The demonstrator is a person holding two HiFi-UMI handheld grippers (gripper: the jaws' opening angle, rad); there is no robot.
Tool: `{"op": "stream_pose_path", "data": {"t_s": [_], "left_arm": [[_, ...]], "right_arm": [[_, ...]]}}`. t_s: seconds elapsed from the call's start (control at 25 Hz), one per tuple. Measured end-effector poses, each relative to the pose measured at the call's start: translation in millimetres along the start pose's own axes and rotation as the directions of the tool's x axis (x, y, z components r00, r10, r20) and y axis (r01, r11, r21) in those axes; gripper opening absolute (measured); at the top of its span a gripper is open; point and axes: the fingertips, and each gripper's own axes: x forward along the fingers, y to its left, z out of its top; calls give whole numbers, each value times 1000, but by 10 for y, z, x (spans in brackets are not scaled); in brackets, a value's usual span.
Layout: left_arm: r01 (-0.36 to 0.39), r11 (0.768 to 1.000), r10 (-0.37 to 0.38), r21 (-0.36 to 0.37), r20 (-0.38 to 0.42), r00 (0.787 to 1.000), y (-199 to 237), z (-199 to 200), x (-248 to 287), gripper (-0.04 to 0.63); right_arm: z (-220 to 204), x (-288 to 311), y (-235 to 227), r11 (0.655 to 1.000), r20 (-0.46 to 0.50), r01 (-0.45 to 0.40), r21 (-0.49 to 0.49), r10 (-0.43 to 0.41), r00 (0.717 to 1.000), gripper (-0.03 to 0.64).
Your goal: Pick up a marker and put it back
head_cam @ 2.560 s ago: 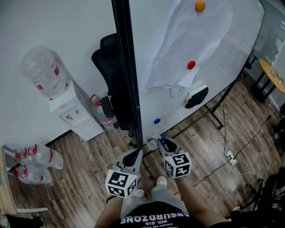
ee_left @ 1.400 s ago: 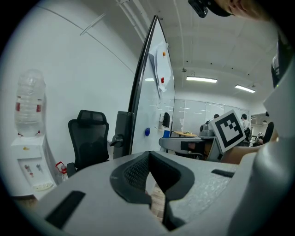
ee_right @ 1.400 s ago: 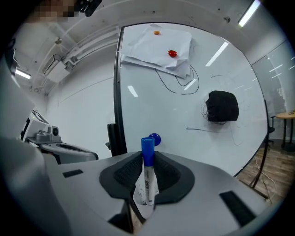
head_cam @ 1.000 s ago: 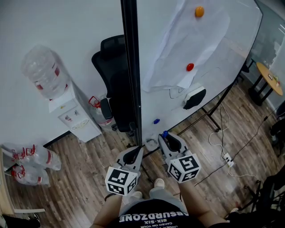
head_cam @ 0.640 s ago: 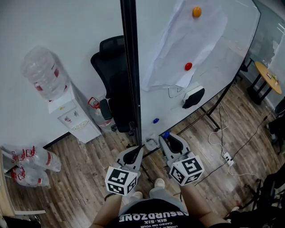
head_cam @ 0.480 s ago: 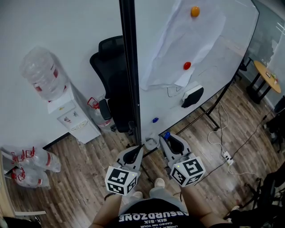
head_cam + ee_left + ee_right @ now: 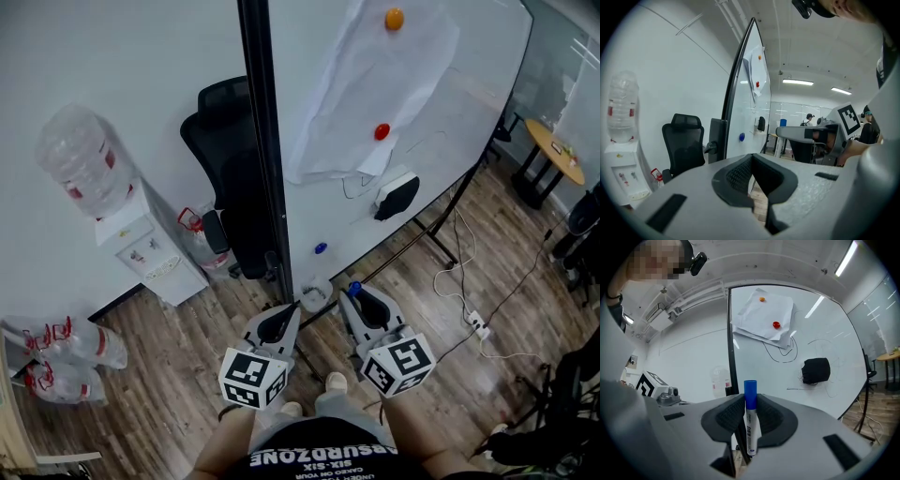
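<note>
A white marker with a blue cap point(image 7: 750, 418) stands upright between the pads of my right gripper point(image 7: 750, 423), which is shut on it. In the head view only its blue cap point(image 7: 353, 287) shows at the tip of the right gripper point(image 7: 362, 302), low in front of the whiteboard point(image 7: 450, 84). My left gripper point(image 7: 278, 324) hangs beside it near the board's black frame post point(image 7: 262, 141). Its jaws point(image 7: 756, 180) are shut with nothing between them. On the board are a black eraser point(image 7: 396, 194), pinned paper point(image 7: 366, 84), and red point(image 7: 382, 131), orange point(image 7: 395, 18) and blue point(image 7: 321, 247) magnets.
A black office chair point(image 7: 220, 178) and a water dispenser point(image 7: 141, 246) stand left of the board. Empty water bottles point(image 7: 66, 352) lie on the wood floor at far left. Cables and a power strip point(image 7: 473, 323) trail at right, near a round table point(image 7: 553, 150).
My right gripper, still holding the marker, has drifted slightly right and toward the person. The head view has shifted a little. The left gripper has barely moved.
</note>
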Motion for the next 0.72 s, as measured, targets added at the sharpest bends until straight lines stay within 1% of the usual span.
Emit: {"op": "stream_pose_path", "data": {"t_s": [0.4,0.72], "left_arm": [[51,999,-51,11,10,999,-154,36,-33,8],[81,997,-81,17,13,997,-255,34,-56,8]], "right_arm": [[-85,-200,31,999,-6,44,21,-44,999,74],[-214,-286,94,998,-25,54,31,-53,998,74]]}}
